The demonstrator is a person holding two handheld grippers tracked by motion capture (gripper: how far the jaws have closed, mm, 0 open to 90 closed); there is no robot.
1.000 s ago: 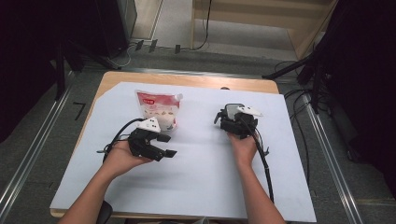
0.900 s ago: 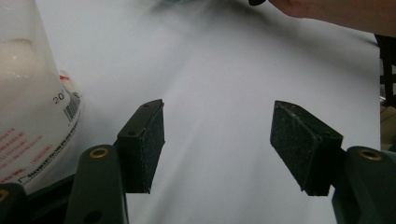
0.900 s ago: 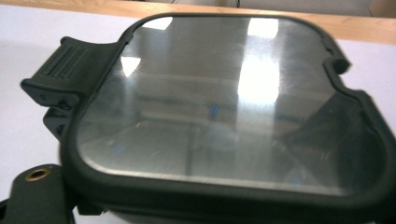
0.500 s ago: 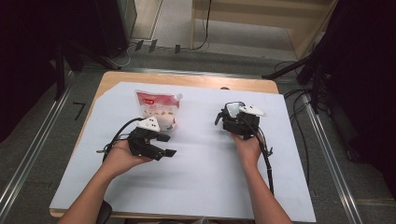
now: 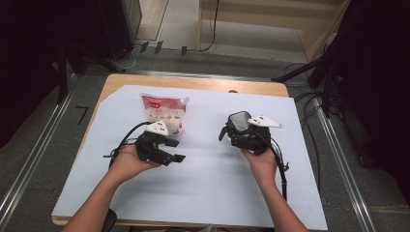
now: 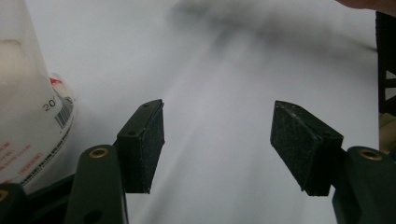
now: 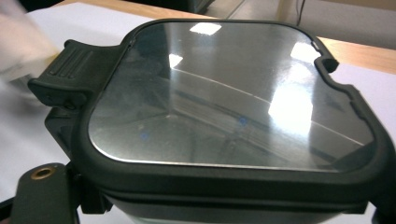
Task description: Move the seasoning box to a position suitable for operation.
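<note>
High view: nearest are the person's two forearms, each hand carrying a gripper over the white sheet [image 5: 193,193] that covers the table. The left gripper [image 5: 175,150] hovers with its jaws spread wide and nothing between them, just in front of the red-and-white food pouch [image 5: 162,112]. The right gripper [image 5: 231,133] holds a dark lidded container [image 5: 239,121] with a glossy clear lid [image 7: 229,93]; its jaws seem closed on the box's lower body, though the contact itself is hidden. Farther off lie the bare wooden table edge [image 5: 193,82] and the floor. The step in hand looks like fetching the pouch: approach it low and squarely, grip near a firm edge, and keep the container level meanwhile.
</note>
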